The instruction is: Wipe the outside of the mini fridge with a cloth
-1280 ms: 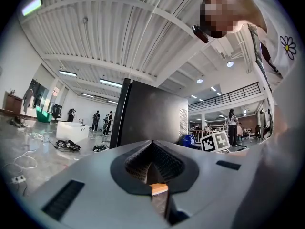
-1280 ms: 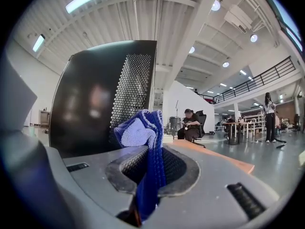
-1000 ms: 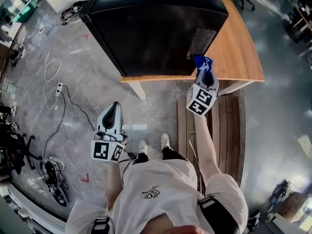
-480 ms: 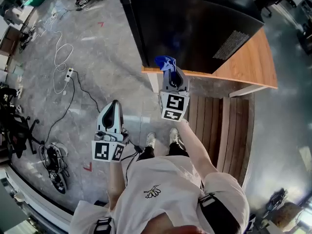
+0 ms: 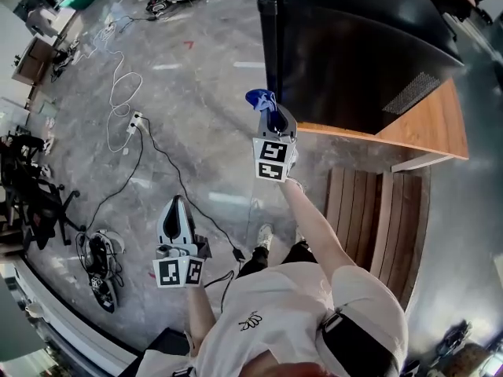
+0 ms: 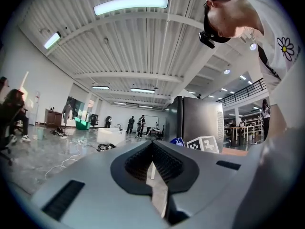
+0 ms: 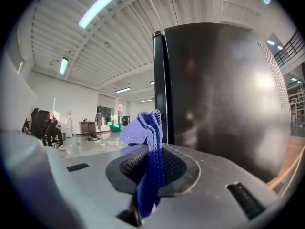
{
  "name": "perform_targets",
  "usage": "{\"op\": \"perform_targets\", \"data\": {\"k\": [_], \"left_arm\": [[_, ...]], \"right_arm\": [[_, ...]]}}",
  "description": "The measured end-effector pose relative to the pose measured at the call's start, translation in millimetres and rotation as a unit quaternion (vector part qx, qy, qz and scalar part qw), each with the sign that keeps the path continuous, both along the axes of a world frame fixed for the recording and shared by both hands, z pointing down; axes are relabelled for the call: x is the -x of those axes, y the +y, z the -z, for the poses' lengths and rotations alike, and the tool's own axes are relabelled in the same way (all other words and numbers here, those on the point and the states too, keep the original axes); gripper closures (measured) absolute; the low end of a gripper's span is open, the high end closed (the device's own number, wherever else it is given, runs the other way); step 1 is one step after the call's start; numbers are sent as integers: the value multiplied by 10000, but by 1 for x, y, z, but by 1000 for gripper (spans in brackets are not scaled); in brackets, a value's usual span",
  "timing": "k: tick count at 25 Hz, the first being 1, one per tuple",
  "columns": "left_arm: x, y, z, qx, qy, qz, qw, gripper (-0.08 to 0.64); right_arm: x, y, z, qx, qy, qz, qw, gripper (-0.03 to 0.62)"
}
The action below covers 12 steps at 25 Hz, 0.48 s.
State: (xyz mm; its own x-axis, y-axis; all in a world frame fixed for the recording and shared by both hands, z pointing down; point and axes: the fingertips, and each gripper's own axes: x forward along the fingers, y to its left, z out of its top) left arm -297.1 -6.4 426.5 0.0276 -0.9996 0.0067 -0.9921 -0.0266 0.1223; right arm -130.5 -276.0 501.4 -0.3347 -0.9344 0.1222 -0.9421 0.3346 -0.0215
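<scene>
The black mini fridge [image 5: 354, 53] stands on a wooden table [image 5: 428, 136] at the upper right of the head view. My right gripper [image 5: 269, 115] is shut on a blue cloth [image 5: 262, 100] and sits just left of the fridge's near corner; whether the cloth touches the fridge I cannot tell. In the right gripper view the cloth [image 7: 145, 128] sticks up out of the closed jaws [image 7: 150, 168], with the fridge's dark side [image 7: 219, 94] close ahead. My left gripper [image 5: 174, 204] hangs low over the floor, shut and empty [image 6: 152, 168]. The fridge [image 6: 200, 123] shows far off in the left gripper view.
A slatted wooden platform [image 5: 369, 210] lies on the floor below the table. White and black cables [image 5: 118, 104] and a power strip [image 5: 135, 122] run across the grey floor at left. Shoes [image 5: 98, 269] and chairs [image 5: 23, 187] stand at the far left.
The right gripper with the cloth has travelled left along the fridge, from its vented side to its other corner. The left gripper has dropped lower, still shut.
</scene>
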Motion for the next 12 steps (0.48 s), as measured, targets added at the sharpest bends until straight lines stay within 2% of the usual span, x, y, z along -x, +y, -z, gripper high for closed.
{"op": "perform_targets", "data": {"k": [5, 12], "left_arm": [[18, 5, 1, -56, 87, 140, 9998, 555], [-25, -19, 4, -119, 193, -453, 9987, 555]], "right_arm": [[0, -10, 5, -76, 98, -178, 9998, 531], [-38, -9, 7, -245, 338, -458, 9981, 531]]}}
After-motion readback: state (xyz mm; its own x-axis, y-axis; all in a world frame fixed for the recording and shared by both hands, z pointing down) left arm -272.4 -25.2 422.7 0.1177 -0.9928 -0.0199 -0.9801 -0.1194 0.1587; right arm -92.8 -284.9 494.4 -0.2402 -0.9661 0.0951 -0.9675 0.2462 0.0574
